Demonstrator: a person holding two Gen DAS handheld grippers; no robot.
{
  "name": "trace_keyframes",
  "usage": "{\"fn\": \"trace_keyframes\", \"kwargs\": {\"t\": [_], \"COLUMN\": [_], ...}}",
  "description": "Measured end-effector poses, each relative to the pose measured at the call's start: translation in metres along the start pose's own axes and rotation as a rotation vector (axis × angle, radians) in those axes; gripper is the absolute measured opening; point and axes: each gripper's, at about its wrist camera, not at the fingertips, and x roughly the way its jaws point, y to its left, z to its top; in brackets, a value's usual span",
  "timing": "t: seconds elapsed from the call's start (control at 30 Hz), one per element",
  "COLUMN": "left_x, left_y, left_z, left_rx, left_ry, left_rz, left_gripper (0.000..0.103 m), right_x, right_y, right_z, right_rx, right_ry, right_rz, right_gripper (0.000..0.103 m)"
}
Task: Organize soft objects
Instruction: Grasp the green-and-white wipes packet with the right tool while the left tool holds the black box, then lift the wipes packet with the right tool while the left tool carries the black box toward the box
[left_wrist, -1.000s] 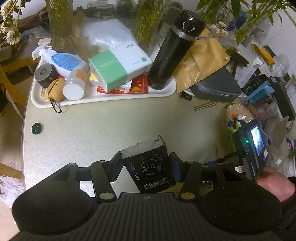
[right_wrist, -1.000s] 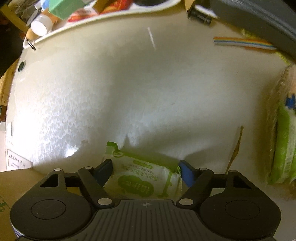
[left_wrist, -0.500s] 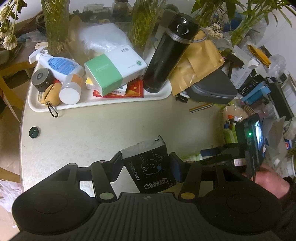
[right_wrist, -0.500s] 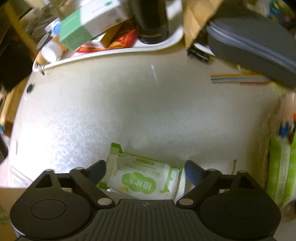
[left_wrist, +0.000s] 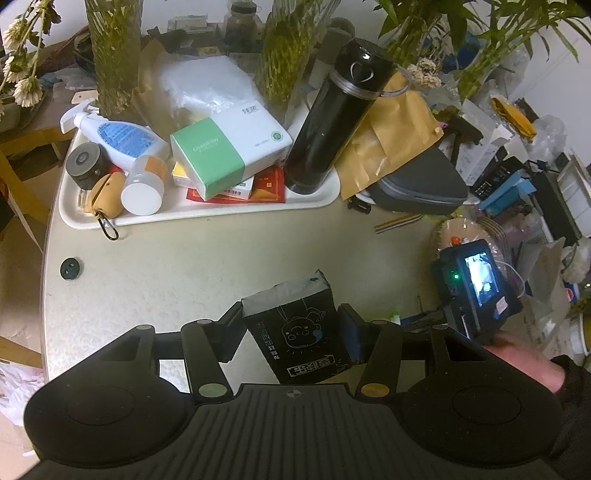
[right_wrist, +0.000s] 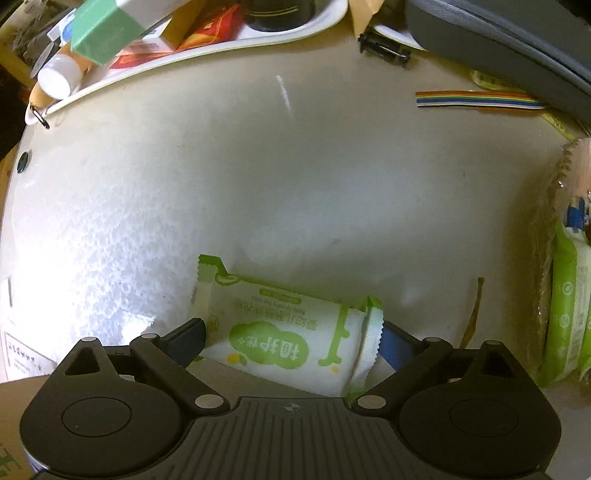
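Two packs are clamped: the black tissue pack (left_wrist: 297, 328) by the left gripper (left_wrist: 291, 332), the green-white wipes pack (right_wrist: 284, 332) (lying flat) by the right gripper (right_wrist: 291, 341).

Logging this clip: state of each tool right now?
Left tool: shut on the black pack.
Right tool: around the green pack; grip cannot be told.

Both wrist views face white tray (left_wrist: 199, 218) (right_wrist: 207, 55); right view lower, nearer tabletop.
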Motion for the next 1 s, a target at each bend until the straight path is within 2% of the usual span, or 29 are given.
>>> {"fn": "trace_keyframes", "kwargs": {"t": [0.17, 0.33, 0.4, 0.5, 0.67, 0.7, 0.77, 0.83, 0.93, 1.0], "left_x": [-0.005, -0.013, -0.018, -0.026, -0.039, -0.042, -0.046, -0.051, -0.056, -0.058], "left_y": [-0.002, -0.004, -0.004, -0.003, -0.001, -0.001, 0.000, 0.000, -0.001, 0.000], "left_z": [-0.002, -0.004, -0.004, -0.004, -0.008, -0.009, -0.012, -0.015, -0.020, -0.022], "left_rx": [0.001, 0.003, 0.005, -0.003, -0.019, -0.022, -0.026, -0.027, -0.023, -0.022], "left_ry": [-0.011, -0.027, -0.040, -0.057, -0.085, -0.088, -0.091, -0.092, -0.095, -0.097], "left_rz": [-0.006, -0.018, -0.021, -0.026, -0.041, -0.043, -0.046, -0.044, -0.041, -0.040], "left_gripper": [0.052, 0.052, 0.052, 0.052, 0.052, 0.052, 0.052, 0.052, 0.052, 0.052], "right_x": [-0.005, -0.012, -0.018, -0.027, -0.047, -0.053, -0.065, -0.075, -0.080, -0.076], "right_y": [-0.001, 0.004, 0.004, 0.001, -0.003, -0.005, -0.007, -0.015, -0.013, -0.011], "right_z": [-0.002, -0.005, -0.006, -0.006, -0.007, -0.007, -0.008, -0.008, -0.012, -0.013], "right_rx": [-0.008, -0.051, -0.055, -0.064, -0.054, -0.051, -0.043, 0.001, -0.020, -0.041], "right_ry": [-0.042, -0.094, -0.123, -0.159, -0.213, -0.224, -0.253, -0.268, -0.279, -0.259], "right_rz": [0.011, -0.006, -0.009, -0.025, 0.002, 0.011, 0.005, 0.073, 0.051, 0.078], "right_gripper": [0.085, 0.080, 0.073, 0.072, 0.069, 0.062, 0.005, 0.003, 0.003, 0.005]}}
